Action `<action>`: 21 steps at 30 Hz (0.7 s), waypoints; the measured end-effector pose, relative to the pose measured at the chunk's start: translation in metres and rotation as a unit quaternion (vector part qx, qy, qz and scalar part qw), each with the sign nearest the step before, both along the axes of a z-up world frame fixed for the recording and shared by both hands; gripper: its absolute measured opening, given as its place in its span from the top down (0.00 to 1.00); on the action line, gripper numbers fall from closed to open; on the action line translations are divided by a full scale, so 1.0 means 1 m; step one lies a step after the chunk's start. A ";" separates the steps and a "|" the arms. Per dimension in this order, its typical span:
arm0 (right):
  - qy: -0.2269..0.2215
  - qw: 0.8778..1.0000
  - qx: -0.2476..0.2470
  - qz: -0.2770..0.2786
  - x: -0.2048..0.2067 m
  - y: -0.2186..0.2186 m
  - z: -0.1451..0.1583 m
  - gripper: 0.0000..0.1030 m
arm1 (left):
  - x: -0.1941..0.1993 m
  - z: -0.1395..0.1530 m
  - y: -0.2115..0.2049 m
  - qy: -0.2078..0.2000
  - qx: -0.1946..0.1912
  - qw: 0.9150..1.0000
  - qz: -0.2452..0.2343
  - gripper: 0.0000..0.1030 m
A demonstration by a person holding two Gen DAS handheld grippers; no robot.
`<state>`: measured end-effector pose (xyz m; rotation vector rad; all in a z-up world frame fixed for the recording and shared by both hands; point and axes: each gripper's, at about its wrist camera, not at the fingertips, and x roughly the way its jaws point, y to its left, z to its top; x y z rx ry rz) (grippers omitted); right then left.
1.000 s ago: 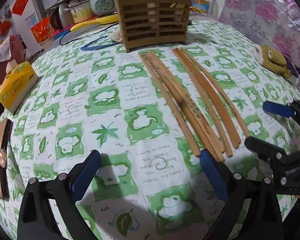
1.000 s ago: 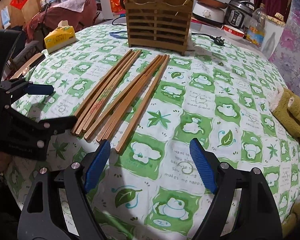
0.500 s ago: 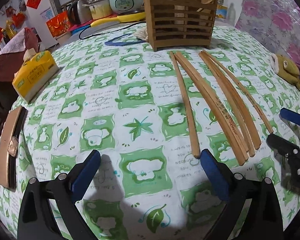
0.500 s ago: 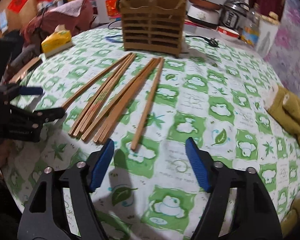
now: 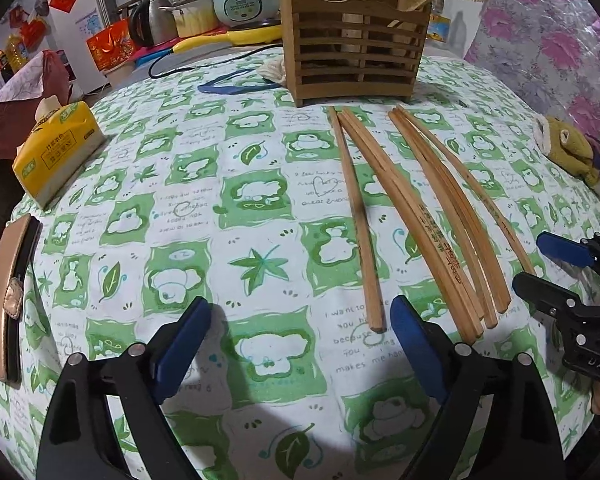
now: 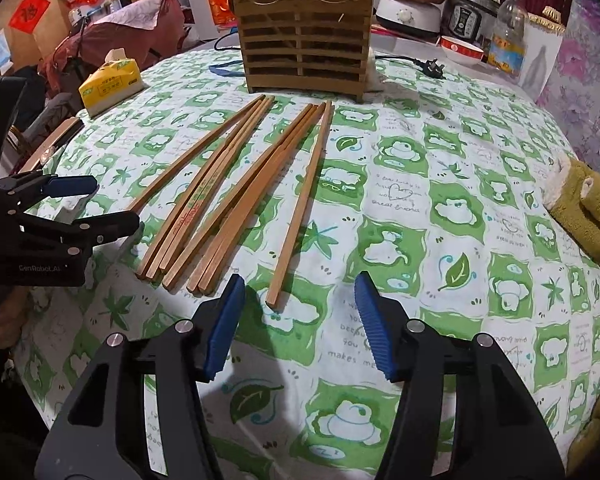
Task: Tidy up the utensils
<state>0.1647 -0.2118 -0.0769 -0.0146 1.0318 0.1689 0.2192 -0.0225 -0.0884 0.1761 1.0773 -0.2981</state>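
Observation:
Several wooden chopsticks (image 5: pixel 432 216) (image 6: pixel 220 192) lie side by side on the green-and-white tablecloth, pointing at a slatted wooden holder (image 5: pixel 352 52) (image 6: pixel 304 48) at the back. One lone chopstick (image 5: pixel 356 216) (image 6: pixel 300 204) lies apart from the bundle. My left gripper (image 5: pixel 300 344) (image 6: pixel 104 204) hovers with its jaws closing and nothing between them; the lone chopstick's near end sits beside its right pad. My right gripper (image 6: pixel 300 320) (image 5: pixel 540 264) is also closing. That near end lies just ahead of its gap, untouched.
A yellow tissue pack (image 5: pixel 56 152) (image 6: pixel 112 84) sits at the left. A brown case (image 5: pixel 8 296) lies on the table's left edge and an olive plush toy (image 5: pixel 568 148) (image 6: pixel 588 208) at the right. A blue band (image 5: pixel 236 84), cables and kitchen appliances crowd the back.
The right jaws have narrowed and the left jaws have begun to close. The lone chopstick's near end now lies further from the bundle. Both grippers have stayed near the front edge.

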 end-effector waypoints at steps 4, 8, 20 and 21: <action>-0.001 1.000 -0.002 -0.005 0.000 0.001 0.000 0.50 | -0.003 0.002 -0.002 -0.010 -0.005 1.000 -0.009 0.30; -0.009 1.000 -0.001 0.005 -0.003 0.006 0.001 0.72 | -0.007 0.005 -0.003 -0.020 -0.013 1.000 -0.017 0.59; -0.031 0.999 0.000 -0.009 -0.013 0.005 0.008 0.94 | -0.016 0.014 0.006 -0.020 -0.068 0.997 -0.036 0.94; -0.034 0.999 0.004 -0.011 -0.014 0.003 0.011 0.94 | -0.017 0.016 0.006 -0.020 -0.068 0.997 -0.035 0.94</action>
